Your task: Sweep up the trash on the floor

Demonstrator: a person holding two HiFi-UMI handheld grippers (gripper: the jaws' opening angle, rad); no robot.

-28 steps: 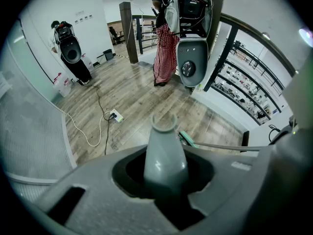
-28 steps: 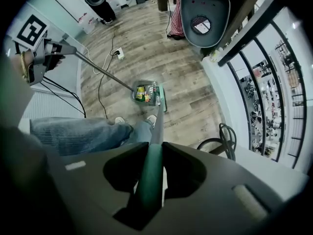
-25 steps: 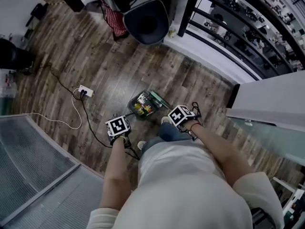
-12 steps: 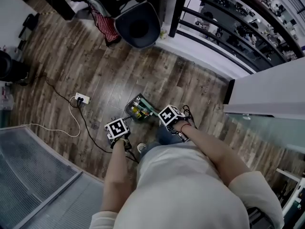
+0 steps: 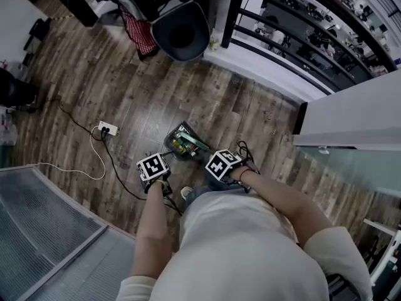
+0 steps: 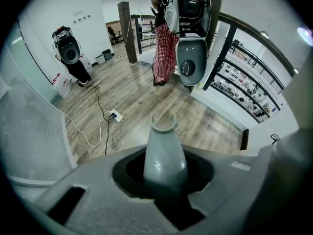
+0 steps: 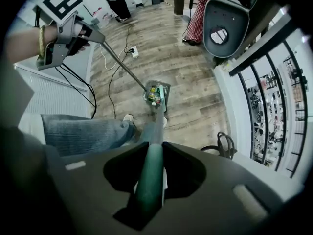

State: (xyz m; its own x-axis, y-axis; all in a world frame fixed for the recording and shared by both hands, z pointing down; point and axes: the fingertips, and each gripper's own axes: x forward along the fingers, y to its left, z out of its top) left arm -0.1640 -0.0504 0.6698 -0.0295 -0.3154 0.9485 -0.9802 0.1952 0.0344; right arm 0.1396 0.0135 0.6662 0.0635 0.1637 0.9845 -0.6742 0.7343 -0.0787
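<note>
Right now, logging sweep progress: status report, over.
Left claw shut on dustpan handle; right claw shut on broom handle. Trash in dustpan. Power strip on floor, left.

dark wood-plank floor. near its middle sits a dustpan holding coloured trash, with the head of a green broom against its right side. left of the dustpan, apart from it, lies a white power strip; a black cable and a white cable trail from it toward the floor's near-left edge. a shoe stands on the near side of the dustpan. at the far edge stand a dark rounded object and a red checked cloth.
</note>
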